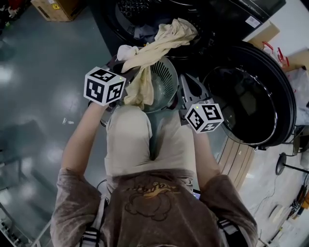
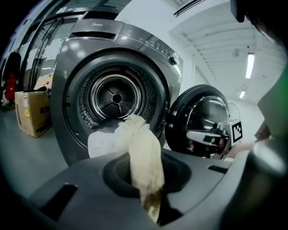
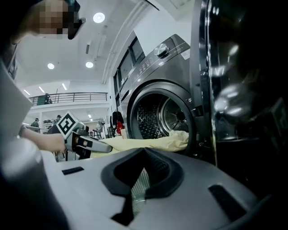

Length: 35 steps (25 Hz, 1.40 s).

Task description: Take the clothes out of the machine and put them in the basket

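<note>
Step in hand, as I judge it: hauling out. The left tongs (image 2: pixel 152 202) are pinched on a long cream fabric garment (image 2: pixel 145 152) that runs from over the grey-green mesh plastic basket (image 1: pixel 166 79) back into the drum of the dark grey front-loading machine (image 2: pixel 72 63) beyond the basket, with a white cloth (image 2: pixel 104 143) at the drum mouth. The right tongs (image 3: pixel 137 191), at the basket's right rim, are pressed on a thin ribbed strip, likely the basket wall. The basket holds only the garment's hanging end; next, pull it clear and drop it in.

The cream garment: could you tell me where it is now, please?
The cream garment stretches, top centre in the head view, from the machine's open drum to the left hand-held gripper, which pinches it over the basket.
</note>
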Tool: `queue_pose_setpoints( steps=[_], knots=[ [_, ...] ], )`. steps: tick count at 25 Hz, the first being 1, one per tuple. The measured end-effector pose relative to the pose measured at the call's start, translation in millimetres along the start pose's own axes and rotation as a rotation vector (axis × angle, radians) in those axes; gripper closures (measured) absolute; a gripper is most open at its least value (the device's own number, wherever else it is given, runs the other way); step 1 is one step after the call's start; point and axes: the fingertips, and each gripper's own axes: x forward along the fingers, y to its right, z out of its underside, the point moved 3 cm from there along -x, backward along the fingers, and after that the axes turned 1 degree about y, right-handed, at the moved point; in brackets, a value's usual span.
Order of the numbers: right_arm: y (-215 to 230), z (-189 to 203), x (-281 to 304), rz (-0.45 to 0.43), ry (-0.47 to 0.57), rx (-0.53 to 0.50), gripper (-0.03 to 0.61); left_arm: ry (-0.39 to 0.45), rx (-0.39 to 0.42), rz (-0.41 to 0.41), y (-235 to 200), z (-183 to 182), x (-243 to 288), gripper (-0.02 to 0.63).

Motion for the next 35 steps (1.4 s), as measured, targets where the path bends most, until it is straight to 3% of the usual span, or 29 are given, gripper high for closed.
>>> queue_pose_setpoints(
  steps=[6, 14, 19, 24, 28, 31, 35],
  knots=[
    [-5.0, -1.3, 3.8, -0.023, 0.002, -0.005, 0.581, -0.038, -0.019, -0.023, -0.8, 16.0, -6.9, 0.533],
    [2.7, -2.6, -5.9, -0.004, 0.006, -0.005, 0.581, -0.095, -0.009, -0.087, -15.4, 29.6, -8.2, 0.353],
    [5.6, -3.6, -8.8, 0.01, 0.007, -0.008, 0.581, -0.037, -0.021, -0.081, -22.9, 13.9, -0.4, 0.33],
    [5.2, -3.4, -10.1, 0.019, -0.001, -0.013, 0.581, -0.035, 0.017, -0.021, -19.7, -3.4, 49.0, 0.307],
    [6.0, -2.0, -12.4, 0.036, -0.004, -0.014, 0.581, -0.012, 0.086, 0.026, -11.2, -25.2, 105.4, 0.242],
    [6.9, -1.2, -17.4, 0.051, -0.011, -0.022, 0.581, -0.003, 0.168, 0.03, -7.3, -39.5, 151.5, 0.192],
    [8.4, 1.7, -25.7, 0.066, -0.017, -0.022, 0.581, -0.015, 0.197, 0.025, -12.4, -46.8, 197.1, 0.181]
  ],
)
